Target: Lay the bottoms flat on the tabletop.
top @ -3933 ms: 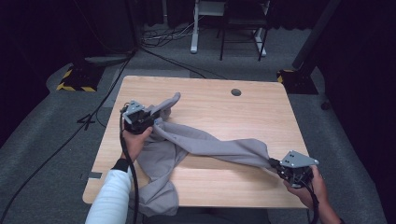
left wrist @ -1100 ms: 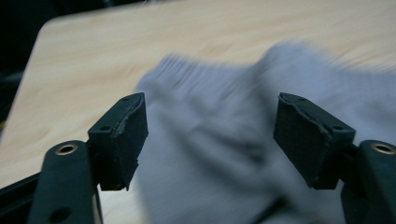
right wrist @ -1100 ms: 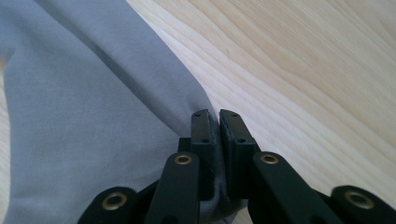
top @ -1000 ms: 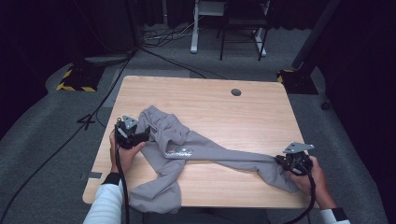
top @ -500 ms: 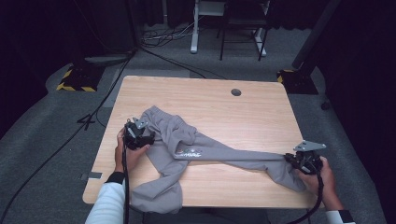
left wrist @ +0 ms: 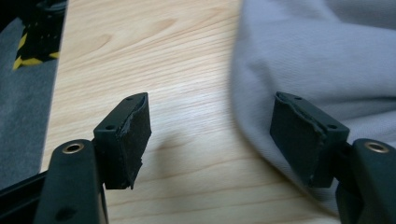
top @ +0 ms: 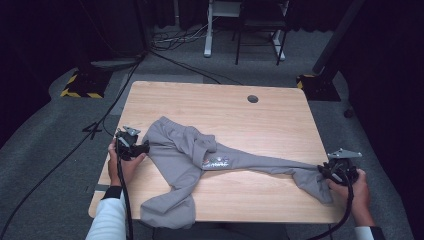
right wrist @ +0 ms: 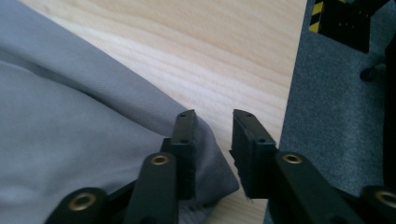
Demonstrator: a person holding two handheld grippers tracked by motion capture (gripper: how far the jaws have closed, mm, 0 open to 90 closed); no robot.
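Grey sweatpants [top: 180, 155] lie spread across the wooden table [top: 210, 100], one leg stretched out to the right and the other drooping over the front edge [top: 167, 212]. A small print [top: 216, 161] marks the hip area. My left gripper [top: 146, 148] rests at the waistband's left edge. Its jaws stand wide open [left wrist: 210, 126], the right one lying over the cloth edge [left wrist: 327, 56], with bare wood between them. My right gripper [top: 322, 172] sits at the cuff near the table's right edge. It is open [right wrist: 212, 135], and the cuff [right wrist: 70, 130] lies under its left jaw.
A round cable hole [top: 252, 98] sits in the table's far right part. Grey carpet with cables surrounds the table. A yellow-black striped base [top: 80, 85] stands at the far left and another [top: 320, 85] at the far right. White desk legs [top: 207, 30] stand behind.
The two grippers drew apart and stretched the right leg out along the table. The left gripper has since slid left off the waistband, and the cloth lies slack.
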